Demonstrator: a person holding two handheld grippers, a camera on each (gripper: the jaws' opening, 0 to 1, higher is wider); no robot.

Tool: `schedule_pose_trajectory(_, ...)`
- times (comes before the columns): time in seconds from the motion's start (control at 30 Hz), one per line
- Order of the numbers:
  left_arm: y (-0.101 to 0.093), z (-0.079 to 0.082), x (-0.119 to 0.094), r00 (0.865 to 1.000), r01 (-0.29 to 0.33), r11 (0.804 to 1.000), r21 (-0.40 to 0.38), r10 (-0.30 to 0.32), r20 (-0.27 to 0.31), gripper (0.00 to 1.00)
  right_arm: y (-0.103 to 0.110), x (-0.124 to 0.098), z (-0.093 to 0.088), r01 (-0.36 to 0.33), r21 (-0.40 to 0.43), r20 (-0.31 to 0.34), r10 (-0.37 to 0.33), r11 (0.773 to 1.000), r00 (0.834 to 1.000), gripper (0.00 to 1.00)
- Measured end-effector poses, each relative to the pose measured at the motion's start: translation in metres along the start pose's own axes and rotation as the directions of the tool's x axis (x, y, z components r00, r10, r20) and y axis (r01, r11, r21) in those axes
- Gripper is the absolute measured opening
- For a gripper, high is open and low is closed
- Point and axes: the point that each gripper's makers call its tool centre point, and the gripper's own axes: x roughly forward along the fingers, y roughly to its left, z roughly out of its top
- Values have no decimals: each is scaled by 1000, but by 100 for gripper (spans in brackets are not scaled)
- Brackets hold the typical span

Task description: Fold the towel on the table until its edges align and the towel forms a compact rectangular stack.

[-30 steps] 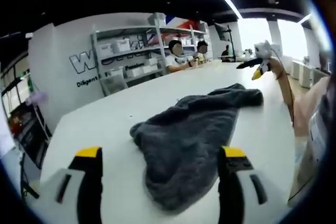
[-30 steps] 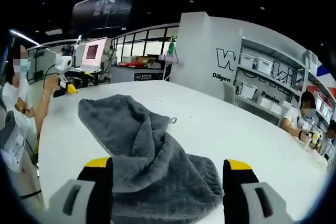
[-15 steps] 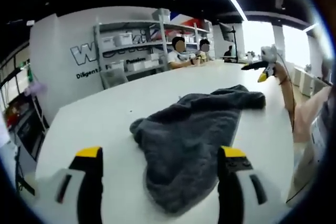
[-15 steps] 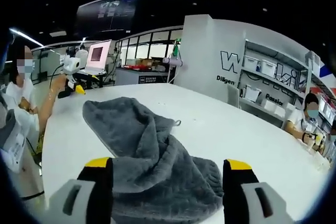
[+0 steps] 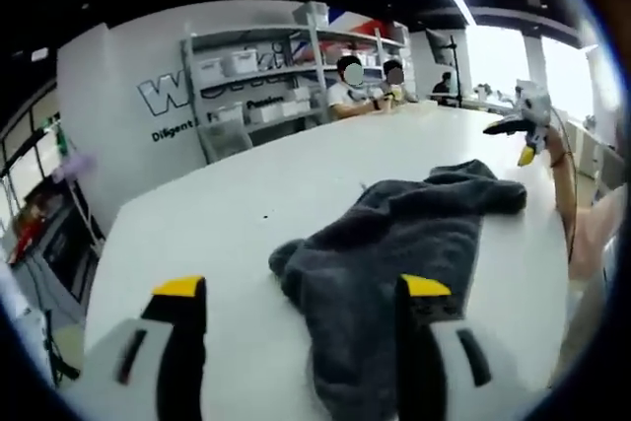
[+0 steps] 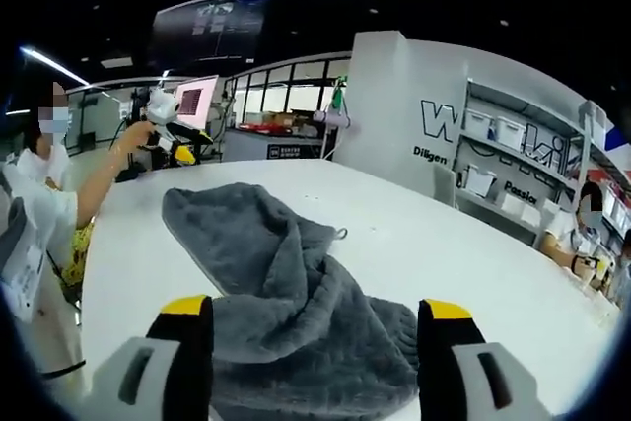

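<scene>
The grey towel (image 6: 286, 303) lies crumpled mid-table (image 5: 246, 194), its long axis running from one gripper to the other. The right gripper (image 6: 311, 342), jaws spread and empty, straddles one end; the left gripper (image 5: 301, 337), also spread, sits just off the opposite end.

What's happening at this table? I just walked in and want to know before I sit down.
A person holds a two-jaw gripper in each hand over a white table to fold a grey towel. The towel lies crumpled and unfolded, not yet gripped. The left gripper and right gripper are both open, hovering at opposite ends of it. Other people sit at the far edge by some shelves.
</scene>
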Motion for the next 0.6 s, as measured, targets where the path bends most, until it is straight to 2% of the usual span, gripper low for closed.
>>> schedule_pose_trajectory(0.17, 20, 10, 39, 1000, -10, 1000, -25, 10, 10, 70, 2, 0, 2, -9, -3, 10, 9, 1000, 1000, 89)
schedule_pose_trajectory(0.33, 35, 19, 72, 998, -57, 997, -48, 59, 35, 63, 3, 1, 2, -15, -7, 11, 15, 1000, 1000, 89)
schedule_pose_trajectory(0.43, 35, 18, 89, 999, -48, 999, 18, 48, 4, 58, 3, 2, 0, -16, -11, 4, 16, 1000, 1000, 88)
schedule_pose_trajectory(0.6, 38, 9, 113, 997, -57, 996, 71, 61, -55, 55, 8, 3, 4, -38, -7, 22, 38, 999, 999, 88)
